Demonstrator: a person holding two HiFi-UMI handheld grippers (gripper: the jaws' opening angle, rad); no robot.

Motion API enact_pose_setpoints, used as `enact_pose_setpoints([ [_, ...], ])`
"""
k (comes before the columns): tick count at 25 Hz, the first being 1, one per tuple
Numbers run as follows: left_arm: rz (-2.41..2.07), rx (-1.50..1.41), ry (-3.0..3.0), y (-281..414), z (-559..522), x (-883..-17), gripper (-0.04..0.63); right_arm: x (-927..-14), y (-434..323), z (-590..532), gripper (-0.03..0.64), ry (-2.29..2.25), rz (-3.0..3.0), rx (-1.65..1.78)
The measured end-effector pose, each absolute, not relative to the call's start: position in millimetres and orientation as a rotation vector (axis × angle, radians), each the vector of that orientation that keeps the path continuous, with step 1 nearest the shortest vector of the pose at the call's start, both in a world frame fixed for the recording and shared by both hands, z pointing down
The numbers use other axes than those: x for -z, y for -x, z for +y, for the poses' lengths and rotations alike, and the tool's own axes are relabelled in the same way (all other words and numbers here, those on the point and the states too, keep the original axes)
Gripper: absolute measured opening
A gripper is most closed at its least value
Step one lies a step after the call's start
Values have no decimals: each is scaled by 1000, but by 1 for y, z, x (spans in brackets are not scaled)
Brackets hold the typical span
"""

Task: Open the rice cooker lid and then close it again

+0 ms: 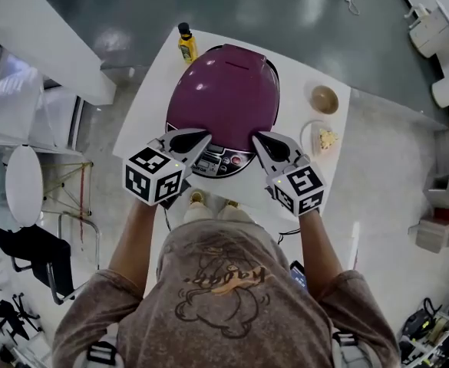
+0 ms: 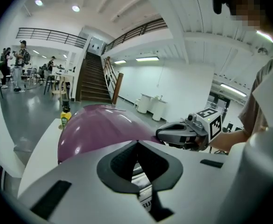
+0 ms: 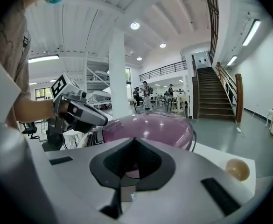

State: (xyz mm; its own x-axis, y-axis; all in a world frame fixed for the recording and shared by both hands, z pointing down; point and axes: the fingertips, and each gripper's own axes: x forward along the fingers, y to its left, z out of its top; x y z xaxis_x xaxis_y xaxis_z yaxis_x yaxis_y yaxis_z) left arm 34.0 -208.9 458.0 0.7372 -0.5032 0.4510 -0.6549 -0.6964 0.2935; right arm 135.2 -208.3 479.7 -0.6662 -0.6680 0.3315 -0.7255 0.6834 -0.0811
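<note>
1. Sitting on the white tabletop (image 1: 151, 106), the rice cooker (image 1: 221, 162) is keeping its purple lid (image 1: 224, 87) shut.
2. Left gripper (image 1: 206, 136) is pointing at the lid's front edge, fingers (image 1: 187, 140) together, empty.
3. Right gripper (image 1: 256, 137) is doing likewise, fingers (image 1: 274, 147) closed on nothing.

The head view looks steeply down from above the person's shoulders onto the white table (image 1: 151, 106), with the rice cooker (image 1: 224, 90) near the middle of the picture. The left gripper view sits low and close at the cooker's front, facing across its purple lid (image 2: 99, 125) toward a staircase (image 2: 90, 78). The right gripper view does likewise from the other side. Both share the lid and the staircase. The left gripper view also catches the right gripper (image 2: 160, 134), and the right gripper view the left gripper (image 3: 104, 122).
</note>
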Motion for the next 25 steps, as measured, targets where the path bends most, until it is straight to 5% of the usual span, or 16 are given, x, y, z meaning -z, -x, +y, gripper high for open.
enact_pose_setpoints([
  [25,-967,-260,-2539,21,-107,-440,20,-450,-118,-128,3,-1185,-2681,-349],
])
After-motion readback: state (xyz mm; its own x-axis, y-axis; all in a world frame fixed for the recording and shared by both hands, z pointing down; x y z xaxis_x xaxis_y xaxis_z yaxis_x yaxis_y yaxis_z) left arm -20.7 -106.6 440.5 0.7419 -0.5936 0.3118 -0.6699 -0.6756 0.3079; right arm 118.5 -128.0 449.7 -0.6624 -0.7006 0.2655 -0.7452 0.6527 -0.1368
